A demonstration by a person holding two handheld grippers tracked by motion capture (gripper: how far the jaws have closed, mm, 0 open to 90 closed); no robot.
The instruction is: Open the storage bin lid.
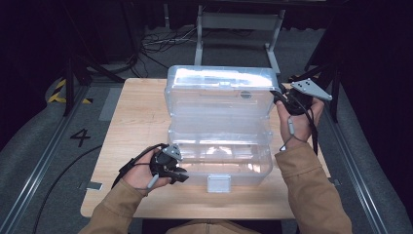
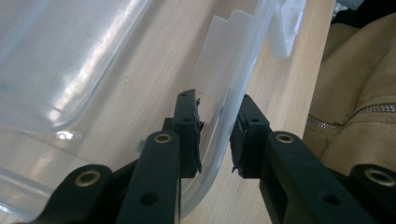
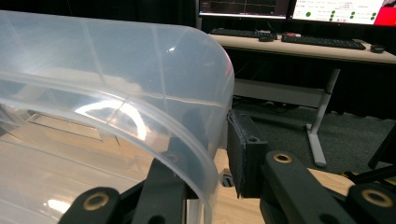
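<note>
Clear storage box point(image 1: 219, 151) sits mid-table, long axis running left-right, lid point(image 1: 219, 90) raised at the far side. Your left gripper point(image 2: 215, 135) straddles the box's near-left corner wall, jaws apart, not yet pinching. Your right gripper point(image 3: 205, 154) straddles the lid's right rim; grip unclear.

black numeral "4" point(image 1: 80, 137) on the grey floor left of the table point(image 1: 131, 117)

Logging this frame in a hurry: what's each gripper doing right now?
Left gripper: jaws astride the front rim of the clear plastic box, gap visible, not clamped.
Right gripper: jaws straddle the raised lid edge; grip cannot be told.
</note>
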